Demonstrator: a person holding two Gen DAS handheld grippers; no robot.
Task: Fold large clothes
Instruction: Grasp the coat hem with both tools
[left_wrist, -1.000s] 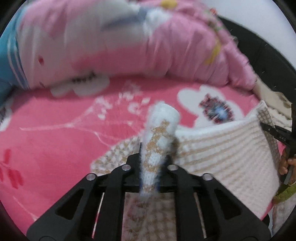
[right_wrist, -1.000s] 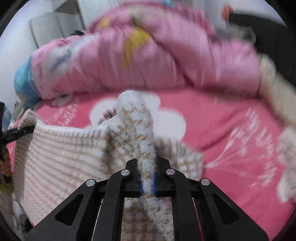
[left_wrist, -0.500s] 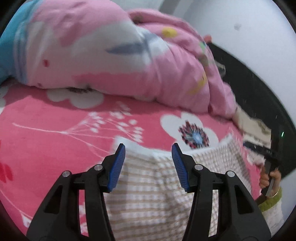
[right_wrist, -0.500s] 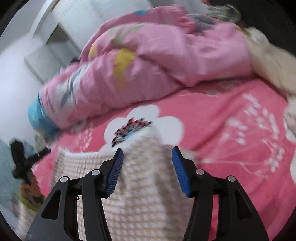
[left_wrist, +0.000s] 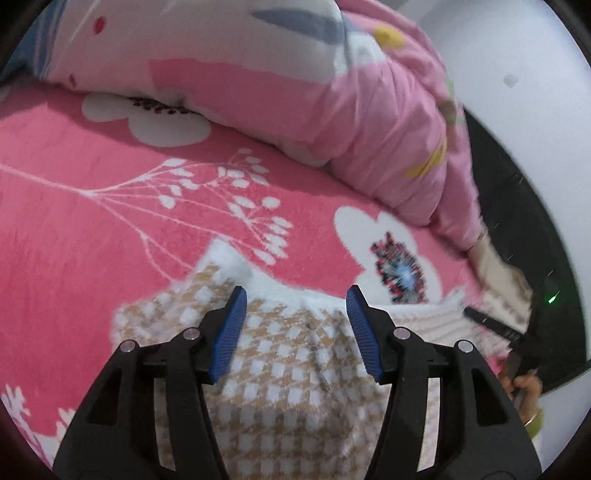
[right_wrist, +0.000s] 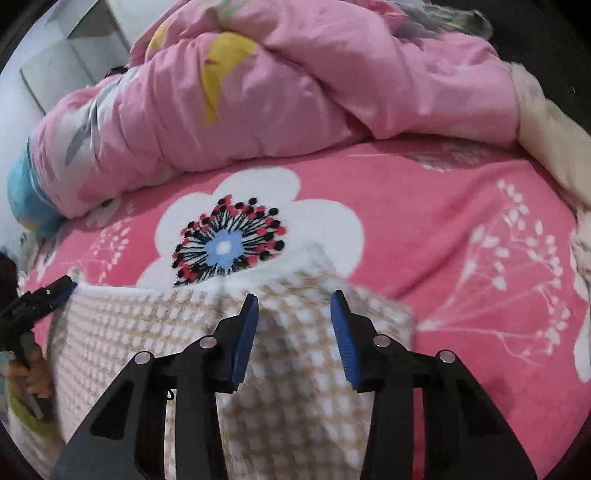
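Both tongs apart, nothing clamped. Left gripper (left_wrist: 293, 317) jaws opening, right gripper (right_wrist: 294, 321) jaws closing; checked knit lies under and between both pairs of pads, but neither pair presses on it.

Garment (left_wrist: 288, 369): cream-and-tan houndstooth knit, lying flat on the pink floral blanket (left_wrist: 92, 177), directly below and ahead of both grippers. Its far edge with white trim runs crosswise just past the fingertips in both views, so the long axis looks side-to-side between the two hands. Each gripper sits over its own end of that edge: left over the left corner, right over the right corner (right_wrist: 388, 306). Neither is clearly nearer. My read: the next grab depends on which edge gets picked for the following fold.

Beyond: bunched pink duvet (right_wrist: 295, 92) at the far side, well clear of the knit.

Hidden: near half of the garment is cut off below both frames and behind the gripper bodies. Layer count unclear; knit is motion-blurred.
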